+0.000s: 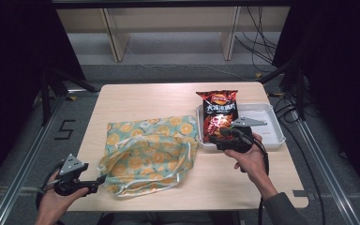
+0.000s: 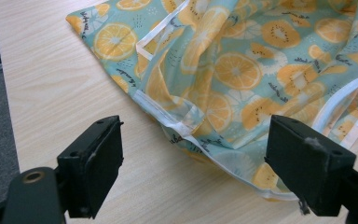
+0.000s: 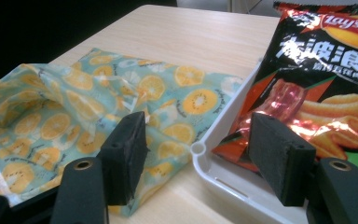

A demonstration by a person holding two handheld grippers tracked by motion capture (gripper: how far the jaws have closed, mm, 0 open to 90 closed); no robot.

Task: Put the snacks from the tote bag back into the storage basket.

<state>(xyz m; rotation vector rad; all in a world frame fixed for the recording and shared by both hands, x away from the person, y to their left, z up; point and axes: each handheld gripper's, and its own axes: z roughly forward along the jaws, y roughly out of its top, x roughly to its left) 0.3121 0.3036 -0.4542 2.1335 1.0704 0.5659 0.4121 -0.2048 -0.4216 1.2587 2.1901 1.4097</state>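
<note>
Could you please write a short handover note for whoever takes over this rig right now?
Left gripper: open, jaws either side of the near-left rim of the fruit-print fabric bag, not pinching it.
Right gripper: open, holding nothing, jaws straddling the near-left corner of the white tray.
The Lay's chip bag lies on the left side of the tray, right of the fabric bag, on the wooden table.
Done: the fabric bag lies with its mouth loosely open towards the person.
Left, probably: grasp the chip bag, hold the fabric bag's rim open and put the chips inside.
</note>
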